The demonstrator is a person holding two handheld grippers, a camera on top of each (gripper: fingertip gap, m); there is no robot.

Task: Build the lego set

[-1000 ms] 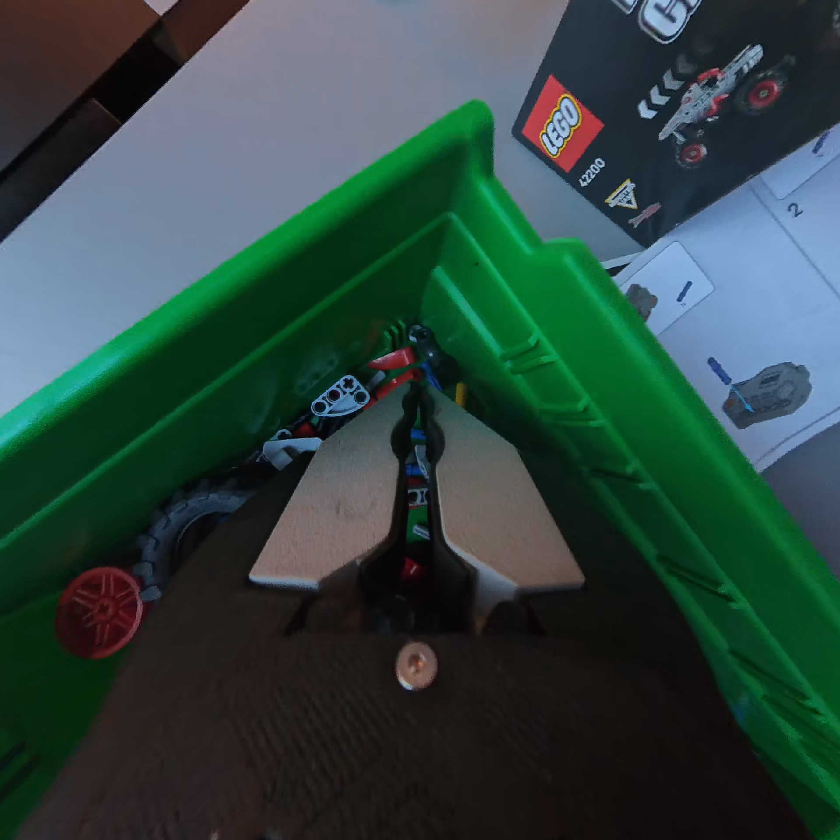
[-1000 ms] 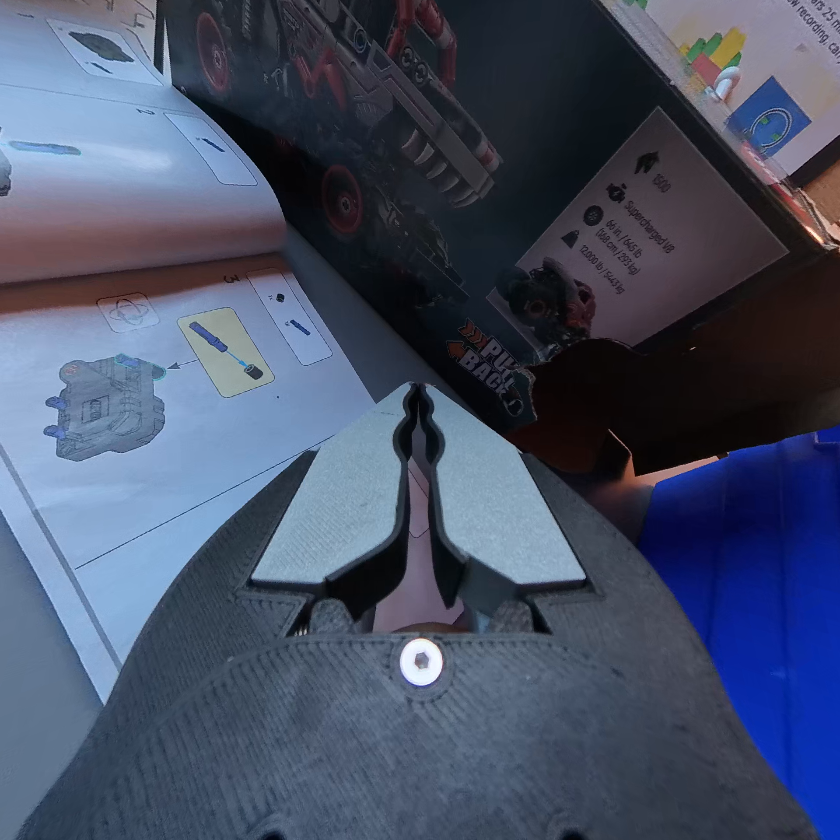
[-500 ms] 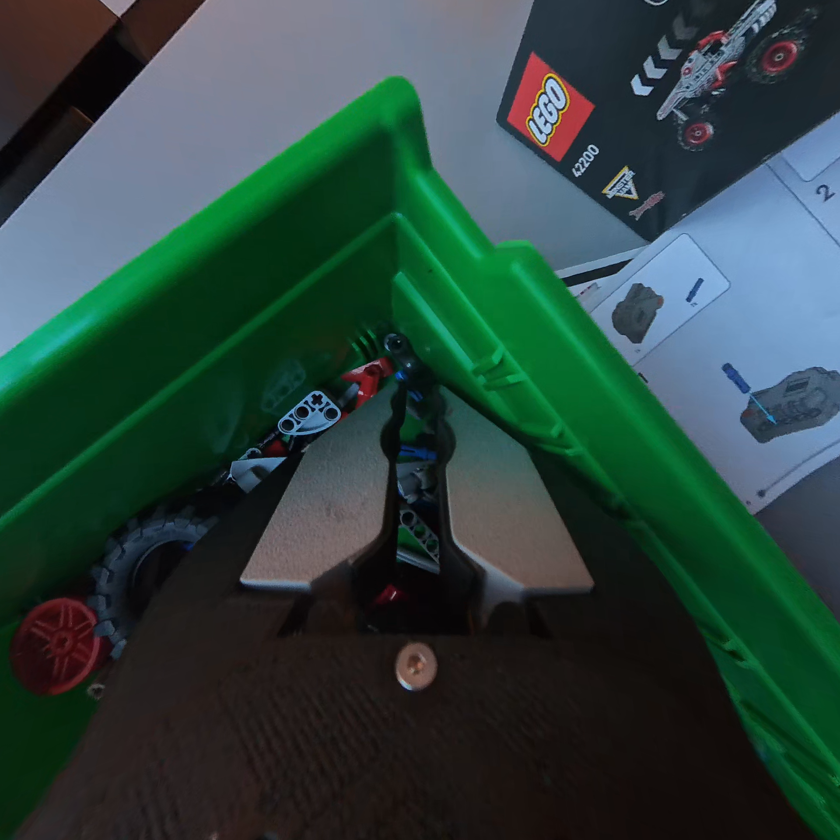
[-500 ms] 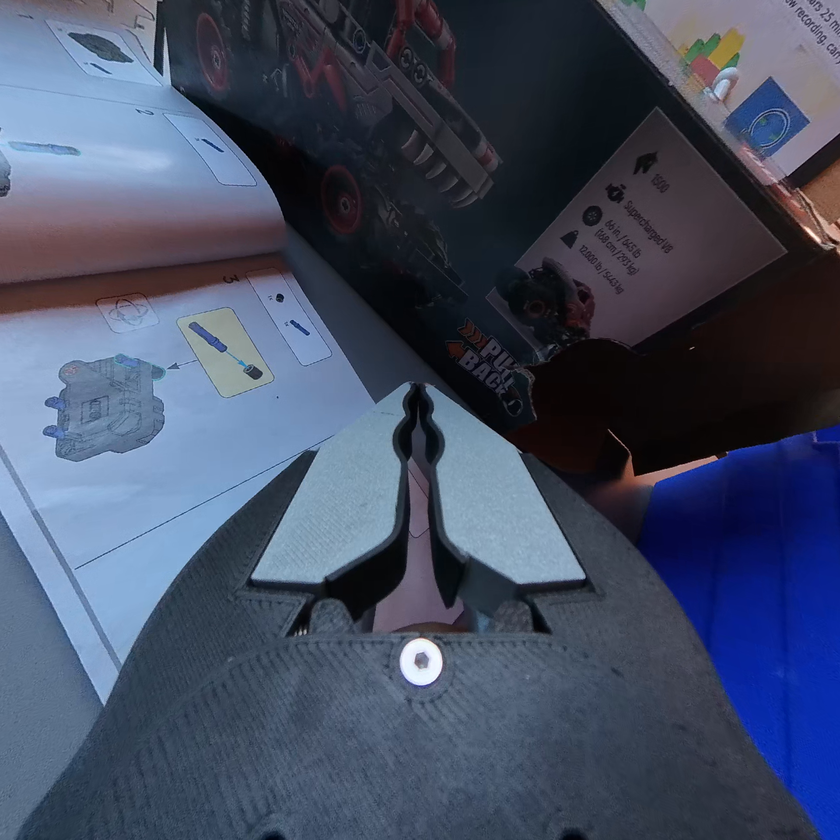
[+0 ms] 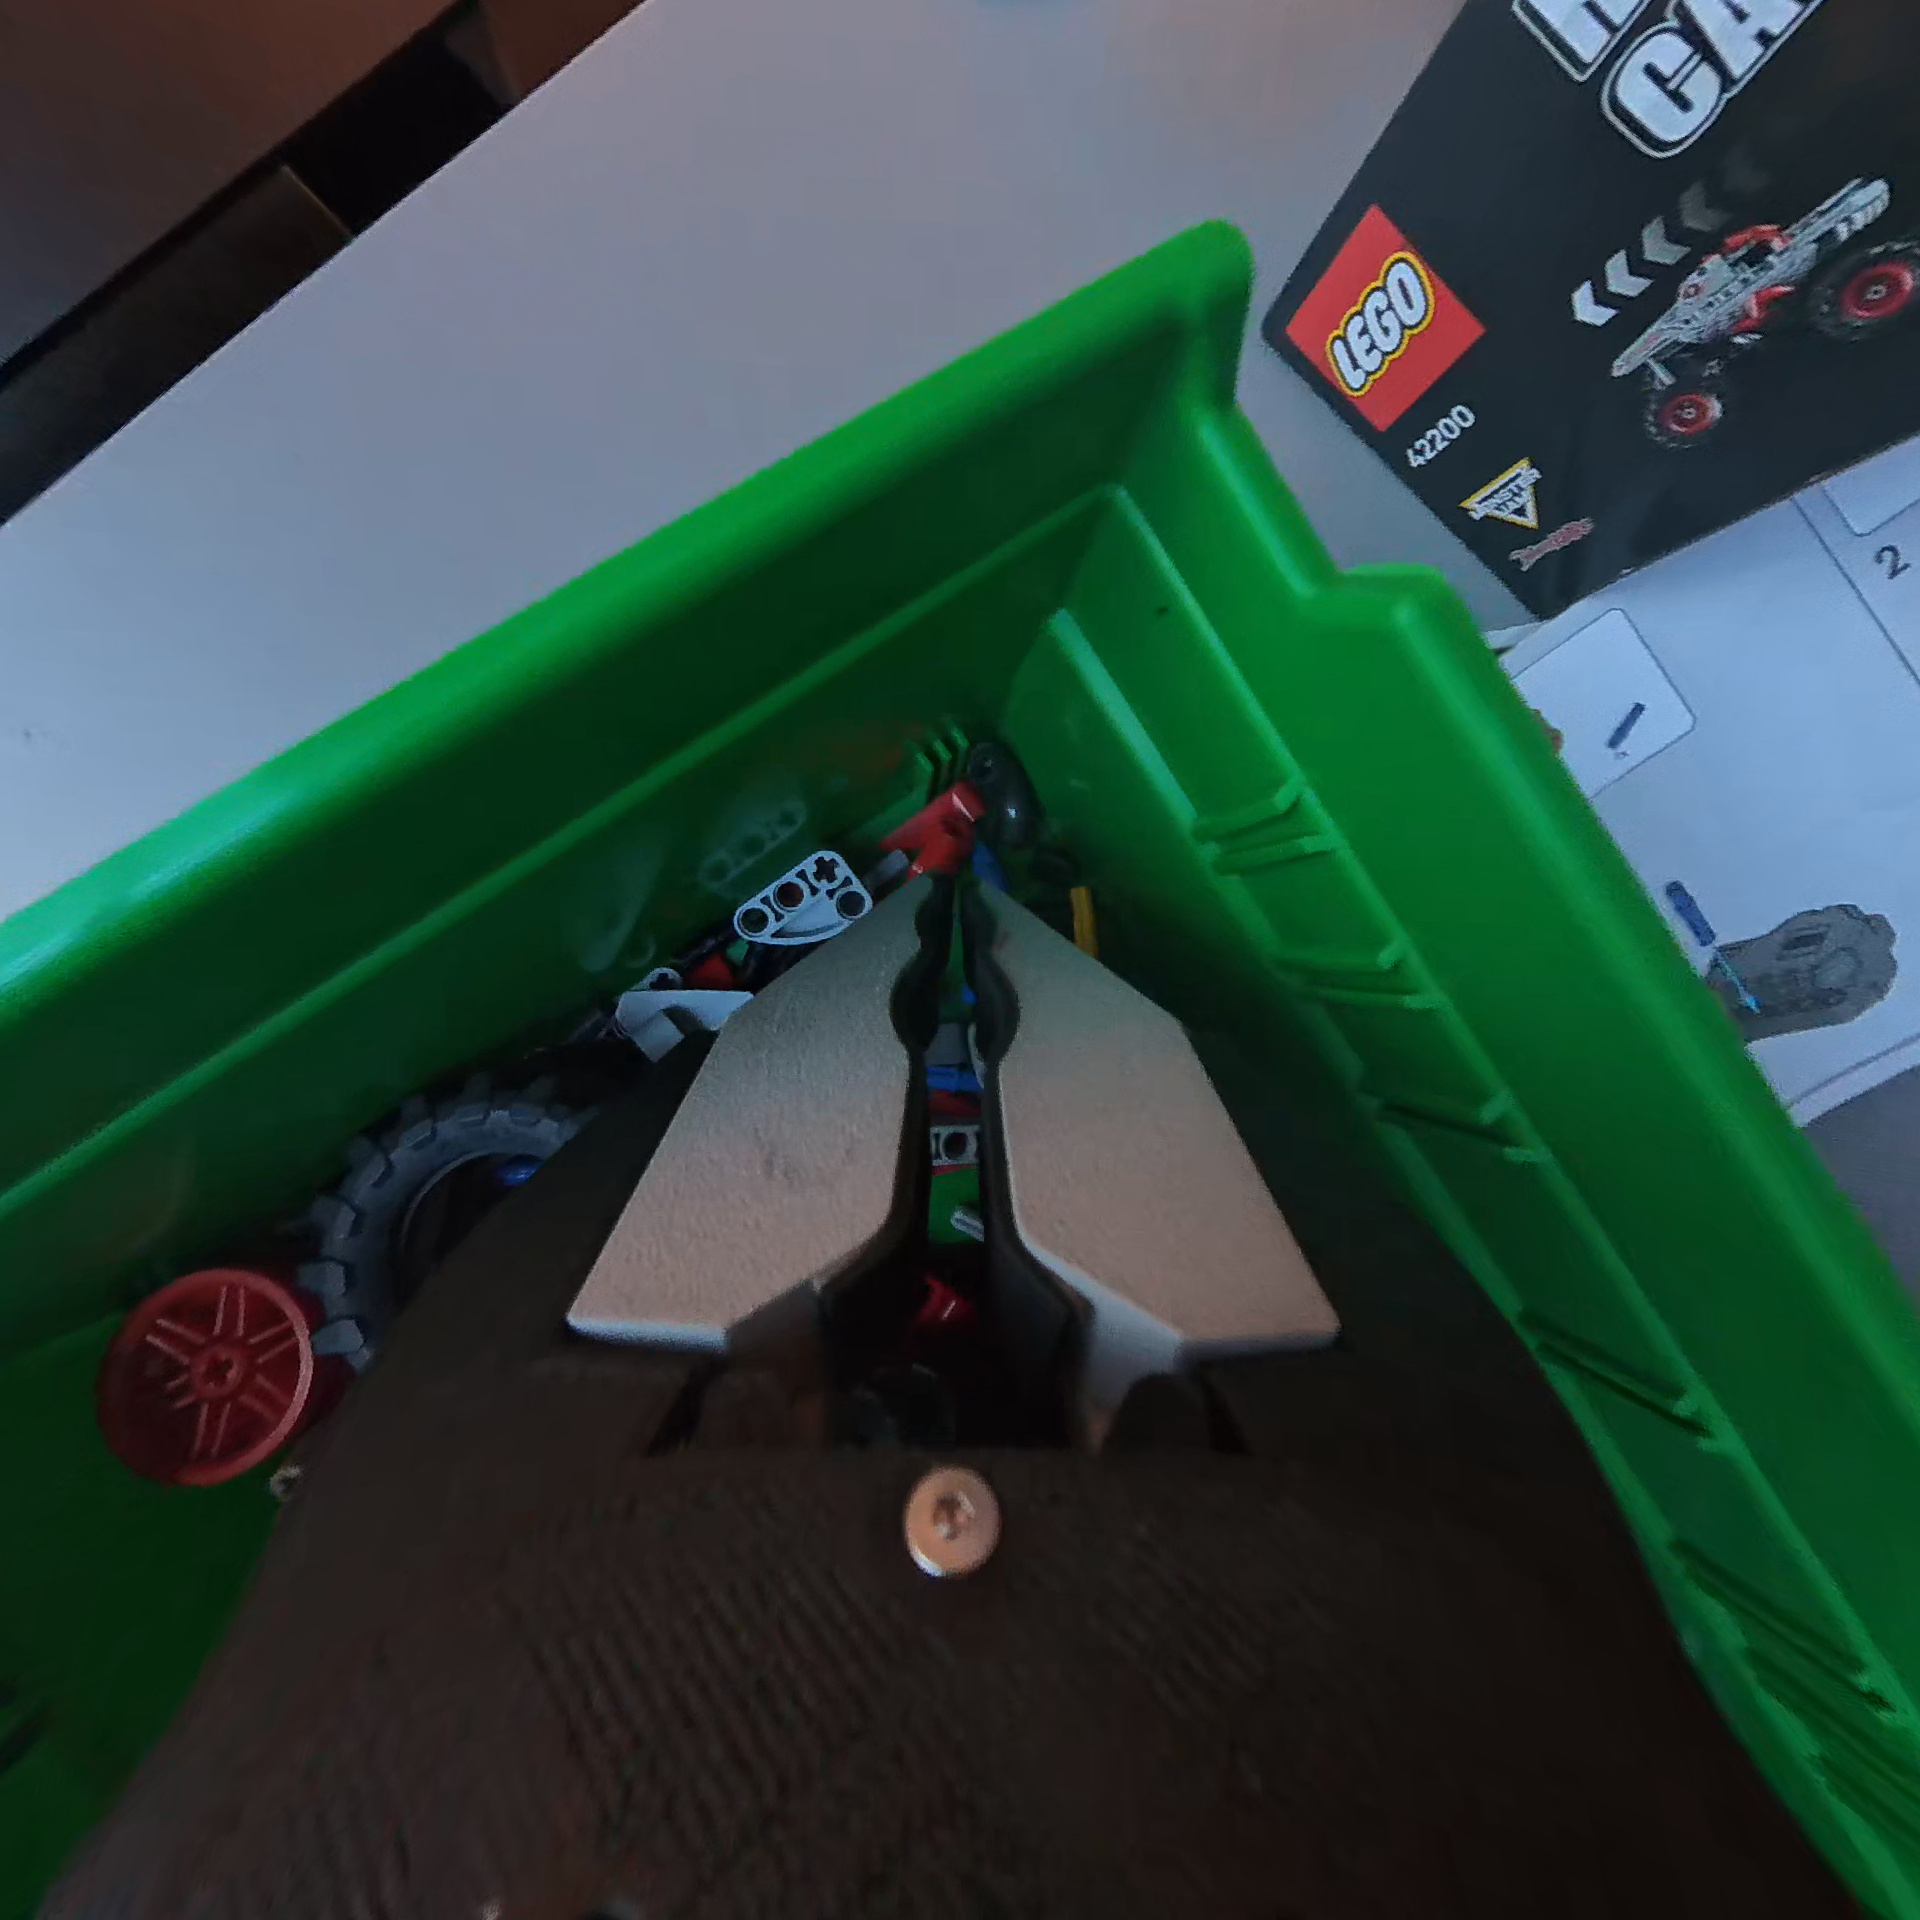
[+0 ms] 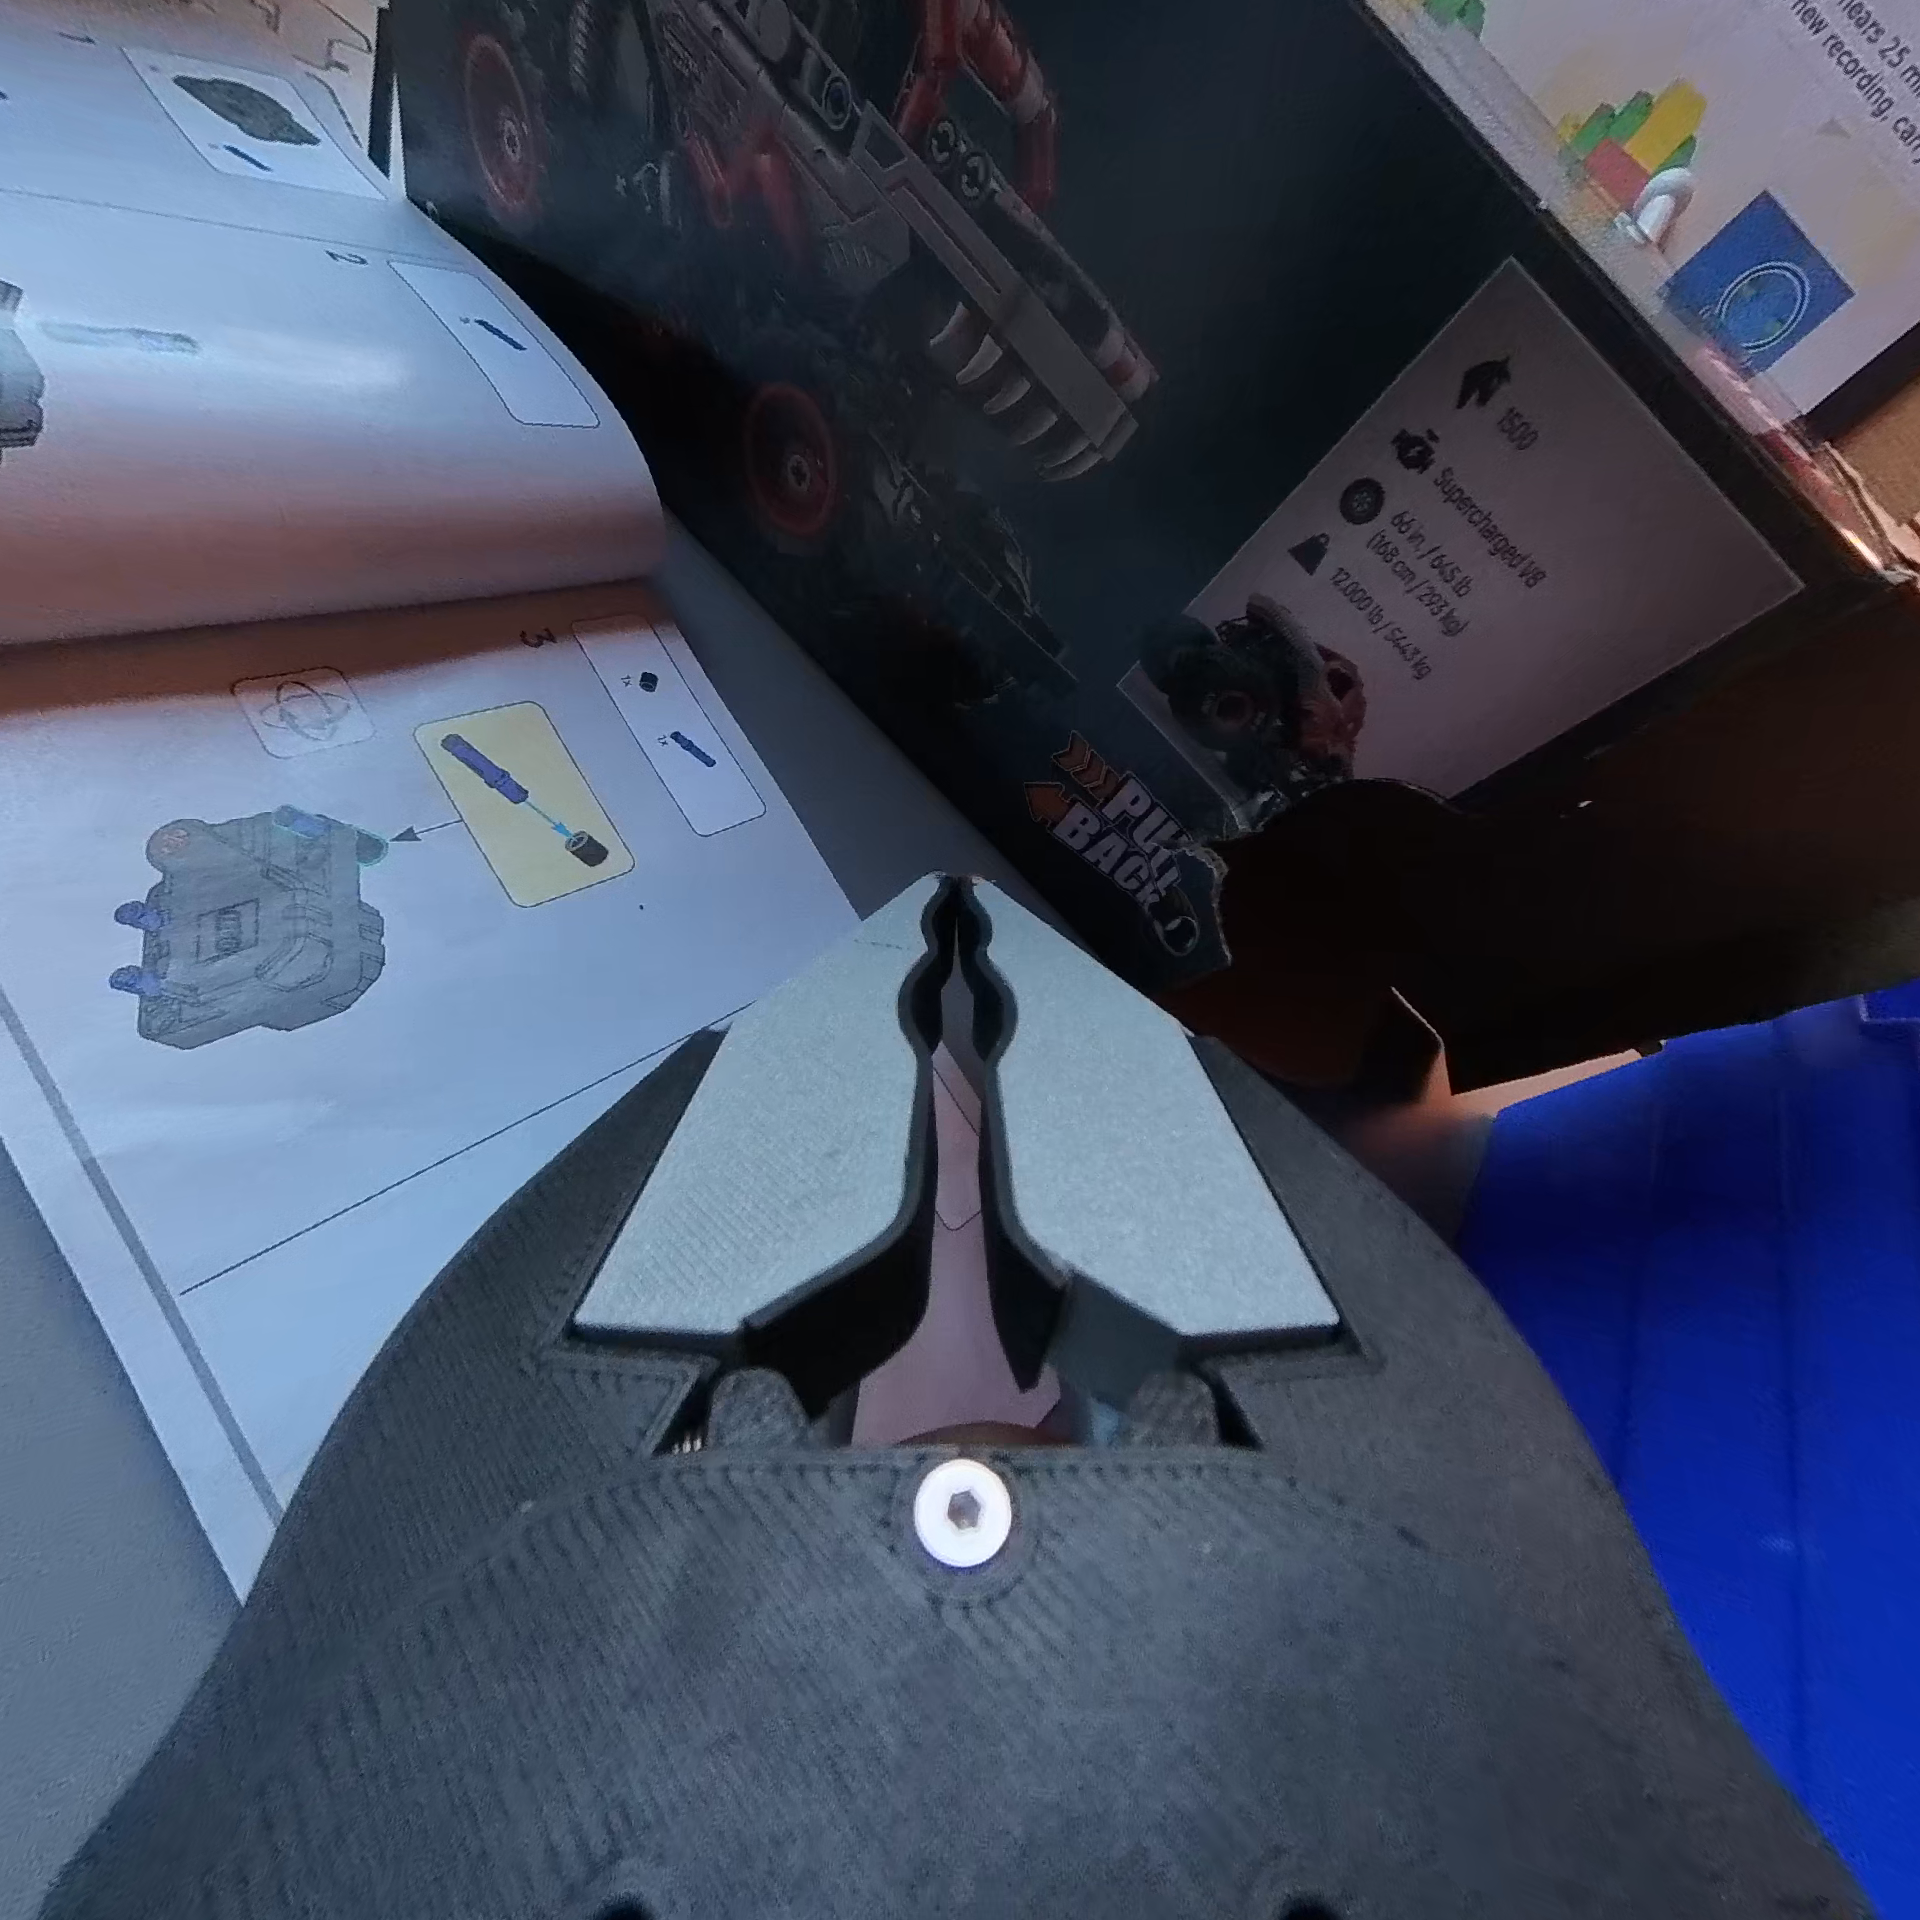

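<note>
Left wrist view: my left gripper [image 5: 954,896] has narrowed its jaws to nearly together over the loose pieces [image 5: 800,914] in the green bin [image 5: 1382,935], gripping nothing I can tell. Right gripper [image 6: 958,883] stays closed, empty, above the instruction booklet [image 6: 343,997] on the pale bench [image 5: 623,270].

Red brand patch [image 5: 1382,317] and white lettering on black box [image 5: 1714,436], step numerals on open booklet [image 6: 260,1091]

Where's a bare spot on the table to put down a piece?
The table is bare beyond the green bin's far wall, left of the box. A thin strip shows between booklet and box. The bin's corner is crowded with parts.
</note>
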